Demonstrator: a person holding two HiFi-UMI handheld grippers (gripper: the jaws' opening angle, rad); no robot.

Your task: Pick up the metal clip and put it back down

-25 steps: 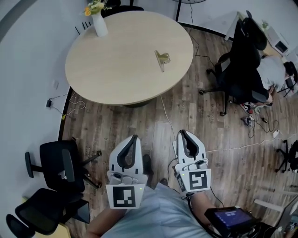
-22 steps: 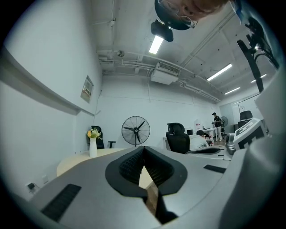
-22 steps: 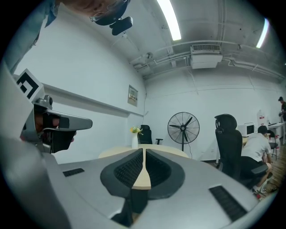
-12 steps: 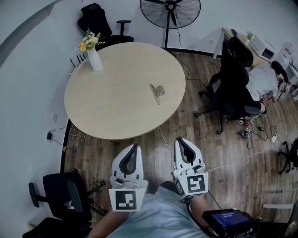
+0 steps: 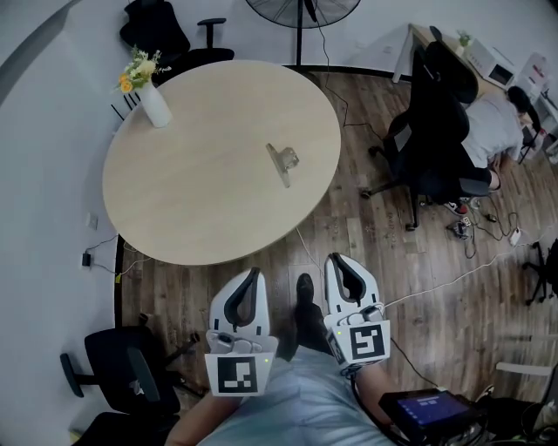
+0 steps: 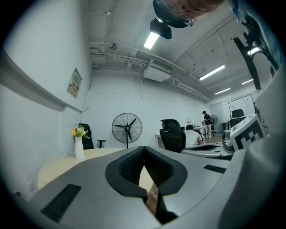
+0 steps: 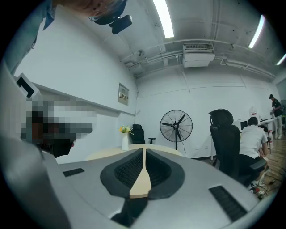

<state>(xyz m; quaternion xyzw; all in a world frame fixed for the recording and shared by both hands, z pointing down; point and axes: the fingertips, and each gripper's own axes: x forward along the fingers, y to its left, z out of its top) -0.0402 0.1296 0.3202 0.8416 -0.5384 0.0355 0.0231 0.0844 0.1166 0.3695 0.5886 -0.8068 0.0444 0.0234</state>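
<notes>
The metal clip (image 5: 282, 161) lies on the round pale wooden table (image 5: 192, 200), right of its middle, seen only in the head view. Both grippers hang over the floor well short of the table's near edge. My left gripper (image 5: 252, 273) is shut with nothing between its jaws, and my right gripper (image 5: 337, 260) is shut and empty too. In the left gripper view the left gripper (image 6: 144, 150) has its jaw tips touching; in the right gripper view the right gripper (image 7: 144, 152) has them touching as well. The tabletop (image 7: 140, 183) shows beyond the tips.
A white vase of flowers (image 5: 150, 94) stands at the table's far left. A standing fan (image 5: 301, 9) is behind the table. A black office chair (image 5: 432, 139) and a seated person (image 5: 497, 126) are at the right. Black chairs (image 5: 113, 383) stand at my lower left. Cables (image 5: 453, 274) cross the wooden floor.
The view has shifted: the table sits lower and further left in the frame and the fan has come into sight. Both grippers stay shut, close to my body.
</notes>
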